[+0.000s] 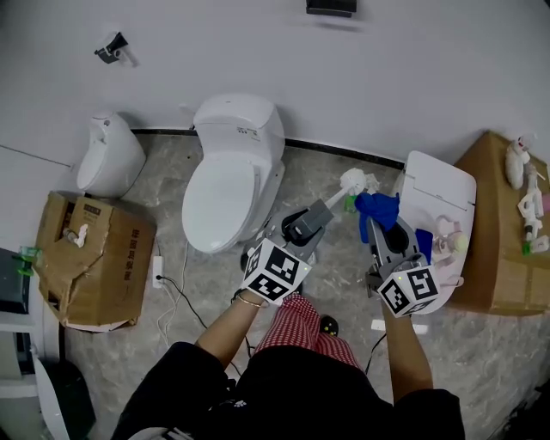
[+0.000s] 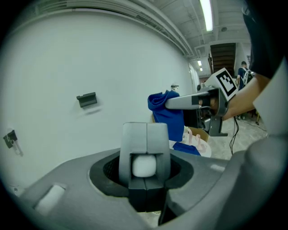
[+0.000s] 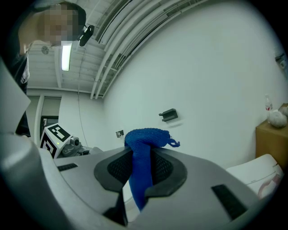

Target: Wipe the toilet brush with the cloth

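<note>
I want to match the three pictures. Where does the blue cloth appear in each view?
Head view: the blue cloth is right of centre, at the tip of the right gripper, beside the toilet brush.
Left gripper view: upper right of centre, hanging from the right gripper.
Right gripper view: in the centre, pinched between the jaws.
Shared landmark: the dark wall bracket.

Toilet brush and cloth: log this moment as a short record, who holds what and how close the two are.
left tool: shut on the white handle of the toilet brush
right tool: shut on the cloth
toilet brush: held off the floor, head toward the cloth
cloth: blue, bunched, beside the brush head
contact: cannot tell
setting: right of the white toilet
</note>
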A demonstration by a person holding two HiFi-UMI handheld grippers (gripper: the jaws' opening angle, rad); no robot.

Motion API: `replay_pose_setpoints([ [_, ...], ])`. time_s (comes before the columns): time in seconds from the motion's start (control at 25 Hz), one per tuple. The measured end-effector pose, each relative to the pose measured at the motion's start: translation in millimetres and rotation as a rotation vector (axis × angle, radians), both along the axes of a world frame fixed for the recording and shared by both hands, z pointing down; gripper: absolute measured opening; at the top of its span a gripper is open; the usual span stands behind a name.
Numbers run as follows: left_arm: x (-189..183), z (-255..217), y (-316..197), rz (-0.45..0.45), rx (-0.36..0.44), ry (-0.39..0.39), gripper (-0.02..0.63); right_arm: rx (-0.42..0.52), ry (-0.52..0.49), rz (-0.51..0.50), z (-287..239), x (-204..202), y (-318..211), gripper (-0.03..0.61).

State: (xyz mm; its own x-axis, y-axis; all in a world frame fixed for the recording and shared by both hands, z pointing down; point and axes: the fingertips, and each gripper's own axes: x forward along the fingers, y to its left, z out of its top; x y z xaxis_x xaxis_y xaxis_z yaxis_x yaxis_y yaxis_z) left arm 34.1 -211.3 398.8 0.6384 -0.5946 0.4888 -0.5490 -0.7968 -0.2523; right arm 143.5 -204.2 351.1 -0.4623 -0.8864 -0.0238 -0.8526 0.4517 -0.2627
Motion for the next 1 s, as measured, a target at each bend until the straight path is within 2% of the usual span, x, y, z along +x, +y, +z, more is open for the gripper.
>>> replay_pose_setpoints([
  [0.44, -12, -47, 9, -0.044, 0.086, 0.057, 0.172, 0.101, -0.003, -0.053, -42, -16, 8, 0.077],
  [0.64, -17, -63, 11, -0.054, 0.098, 0.105, 0.172, 0.130, -0.005, -0.080, -54, -22, 12, 0.077],
  [1.0, -13, -97, 23, -0.053, 0.165, 0.132, 0.172, 0.181, -0.024, -0.098, -78, -22, 20, 0.077],
])
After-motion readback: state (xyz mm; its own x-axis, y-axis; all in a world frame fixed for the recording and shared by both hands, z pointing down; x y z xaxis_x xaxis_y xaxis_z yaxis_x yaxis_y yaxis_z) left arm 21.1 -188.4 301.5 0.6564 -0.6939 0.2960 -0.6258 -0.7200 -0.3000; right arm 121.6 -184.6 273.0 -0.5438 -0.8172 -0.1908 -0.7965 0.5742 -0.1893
